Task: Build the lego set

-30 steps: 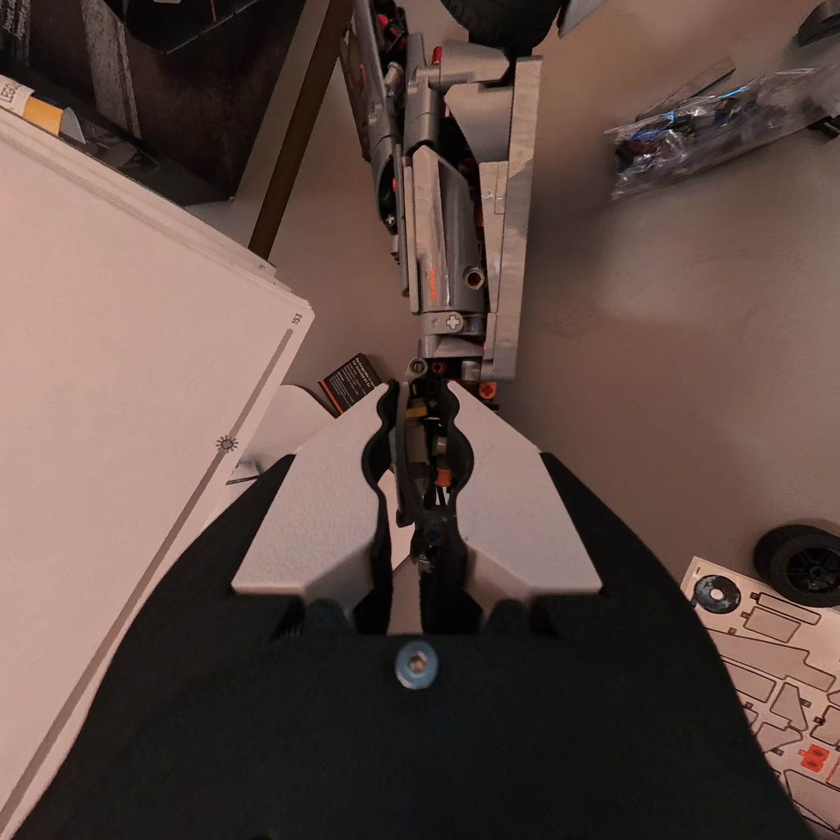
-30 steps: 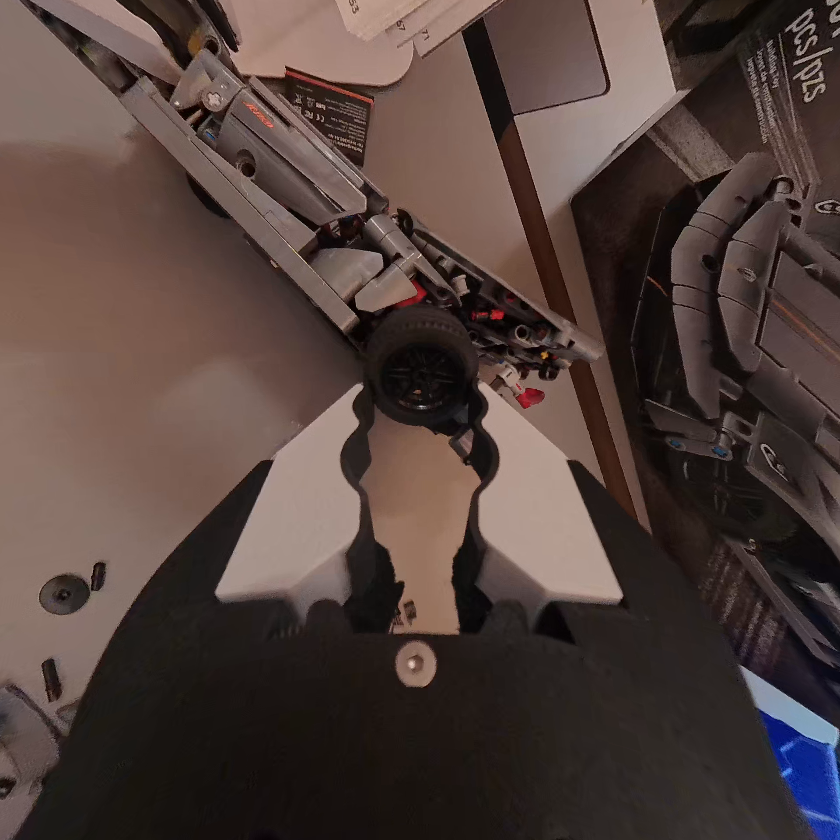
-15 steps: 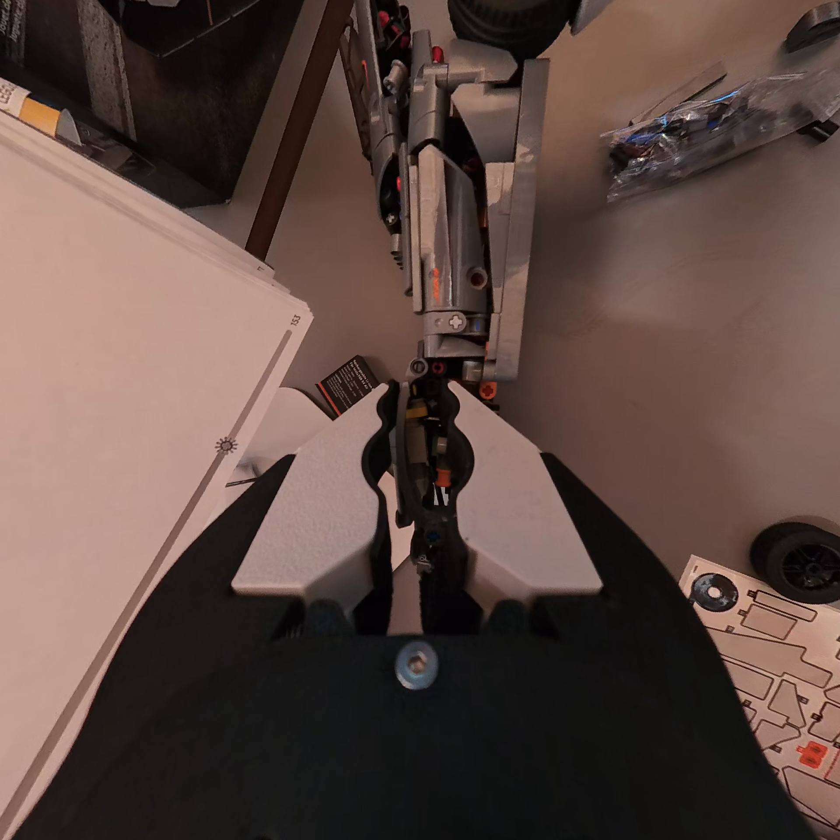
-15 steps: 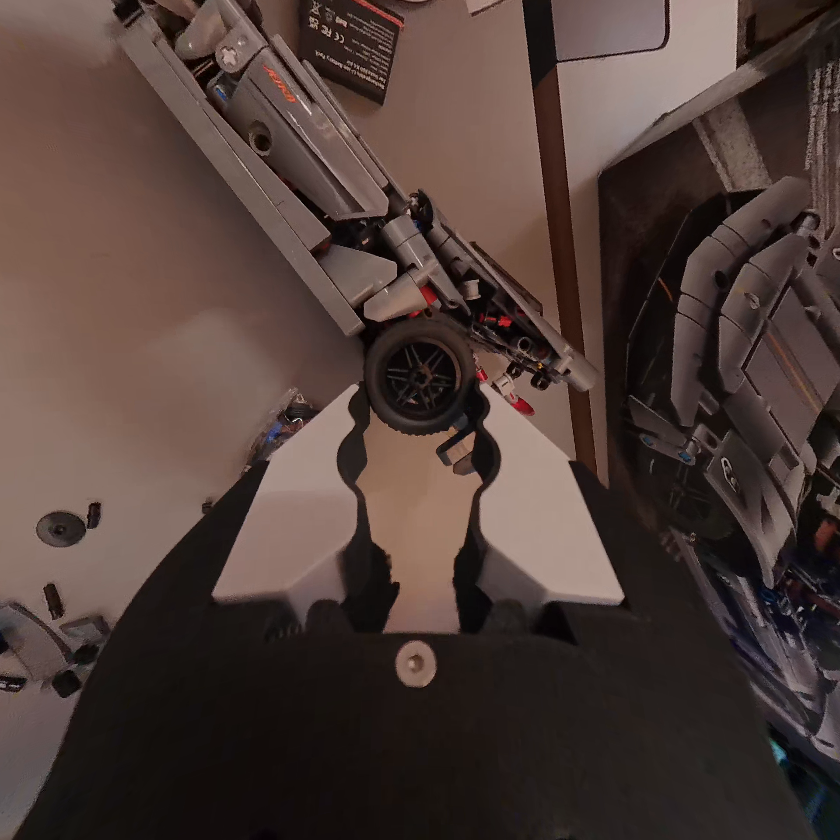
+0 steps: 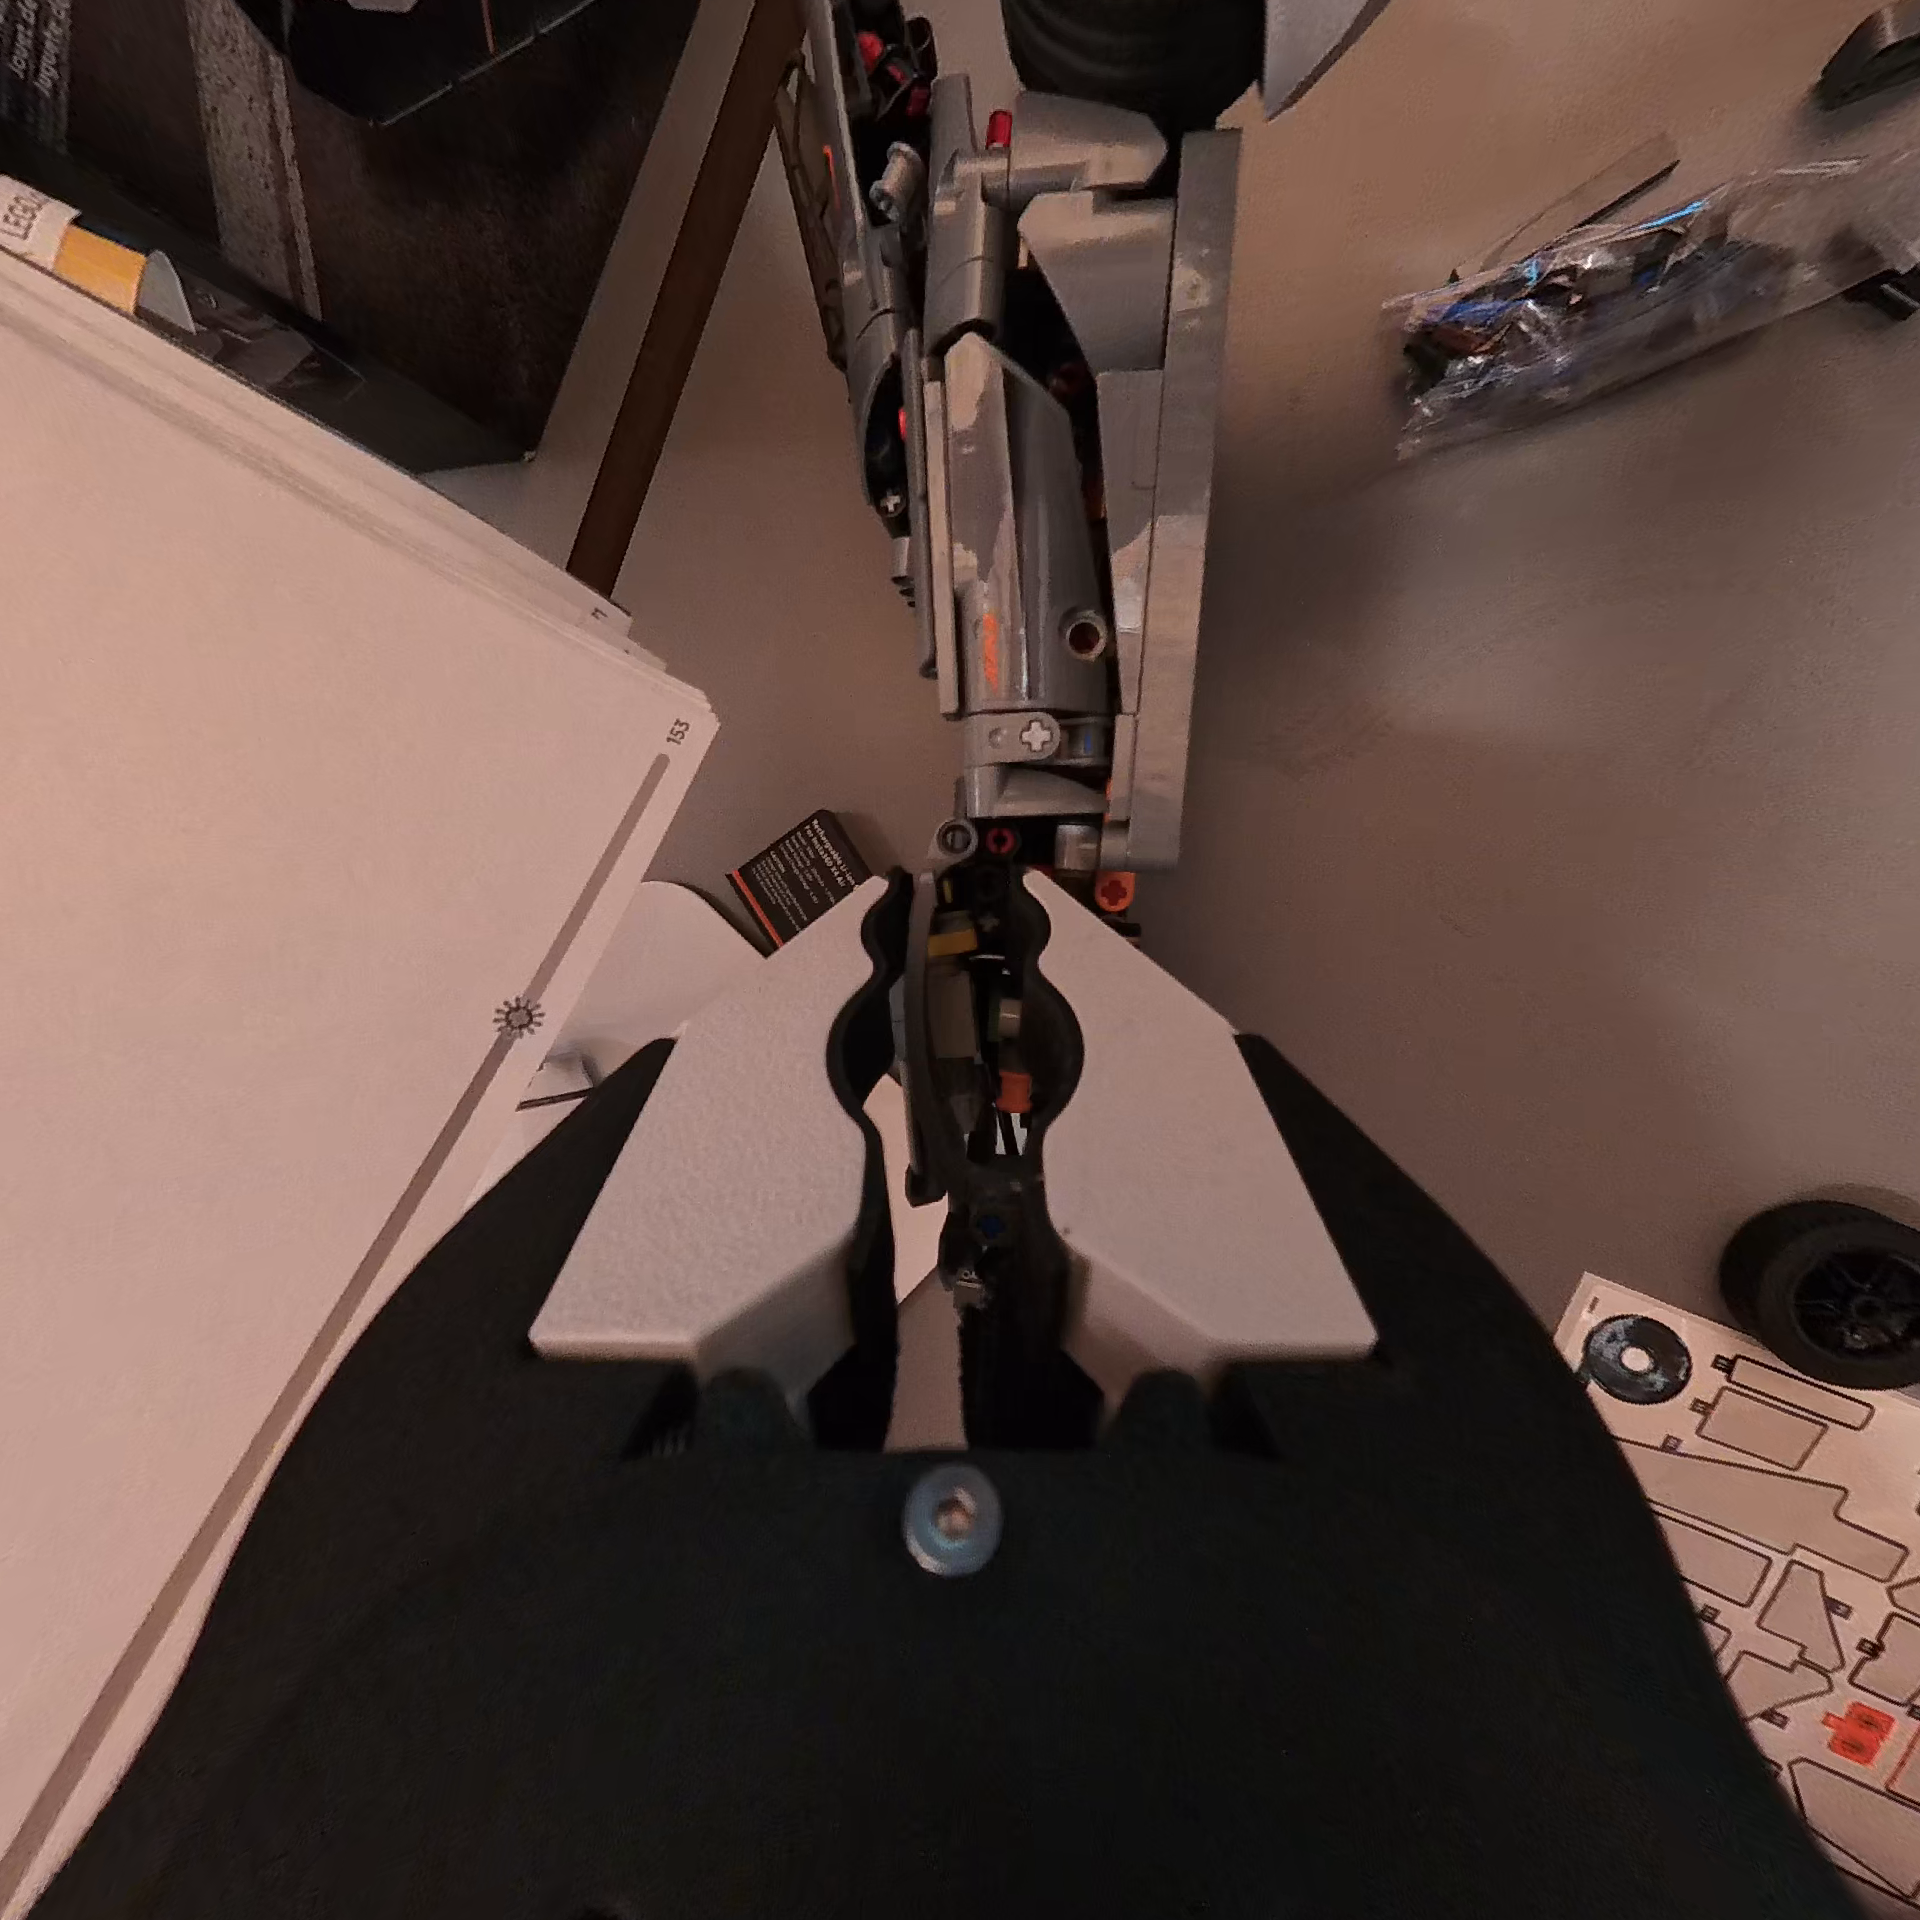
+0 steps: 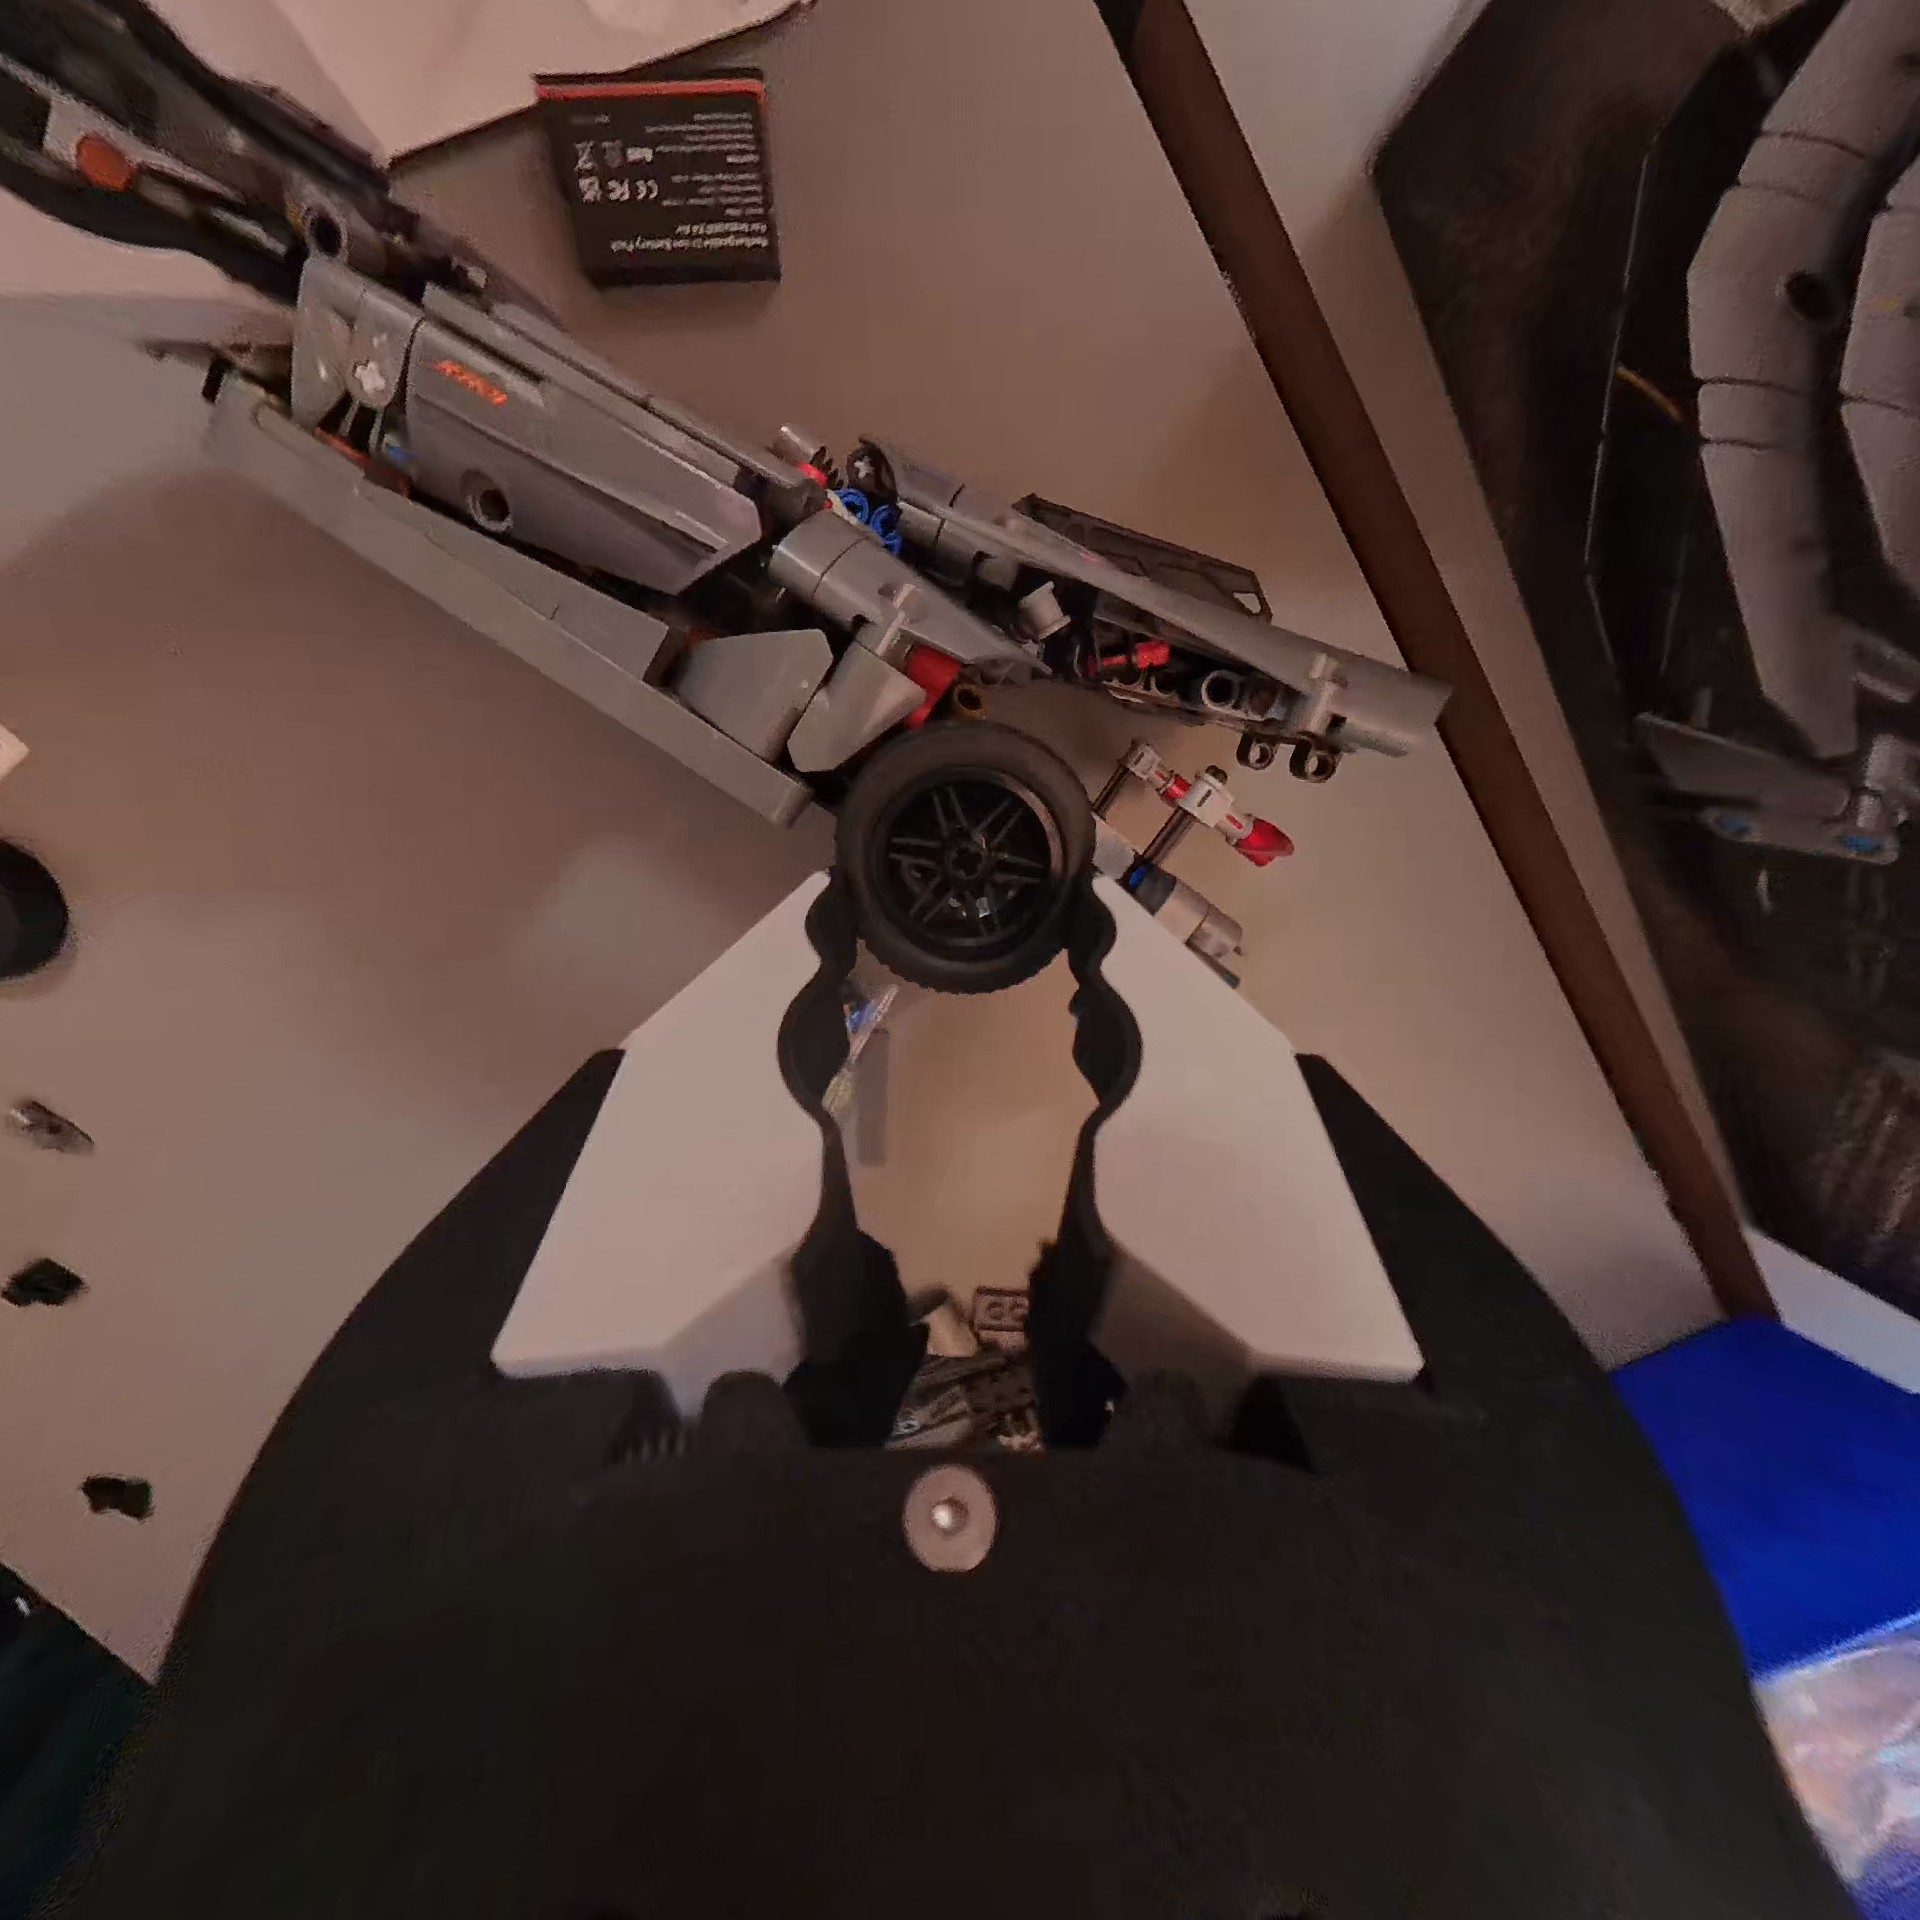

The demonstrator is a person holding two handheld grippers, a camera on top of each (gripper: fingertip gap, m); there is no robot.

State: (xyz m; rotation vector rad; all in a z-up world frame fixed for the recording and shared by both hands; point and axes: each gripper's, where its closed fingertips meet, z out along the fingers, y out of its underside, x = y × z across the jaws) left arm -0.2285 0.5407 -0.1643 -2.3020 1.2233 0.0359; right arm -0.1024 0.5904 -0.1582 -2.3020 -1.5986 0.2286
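Note:
A long grey lego car (image 5: 1029, 540) is held off the table. My left gripper (image 5: 956, 894) is shut on its near end, with dark inner parts between the fingers. In the right wrist view the car (image 6: 582, 488) lies tilted across the frame. My right gripper (image 6: 961, 894) is shut on a black wheel (image 6: 966, 857), which sits against the car's underside by a grey wheel arch. That wheel also shows at the top of the left wrist view (image 5: 1122, 52). Whether the wheel sits on an axle is hidden.
An open instruction booklet (image 5: 260, 831) lies at the left. There is a clear bag of parts (image 5: 1621, 291), a sticker sheet (image 5: 1766, 1507) and a loose black wheel (image 5: 1839, 1299) at the right. A black battery (image 6: 665, 177), the set's dark box (image 6: 1714, 520) and small loose parts (image 6: 42, 1283) lie around. My hands' fingertips stand some 15 cm from each other. To reach the black battery (image 6: 665, 177) in a straight line is about 11 cm for my left fingers, about 20 cm for my right.
The right gripper, still holding the wheel, has swung round, so the car now lies flatter across its view. In the left view the car has hardly moved.

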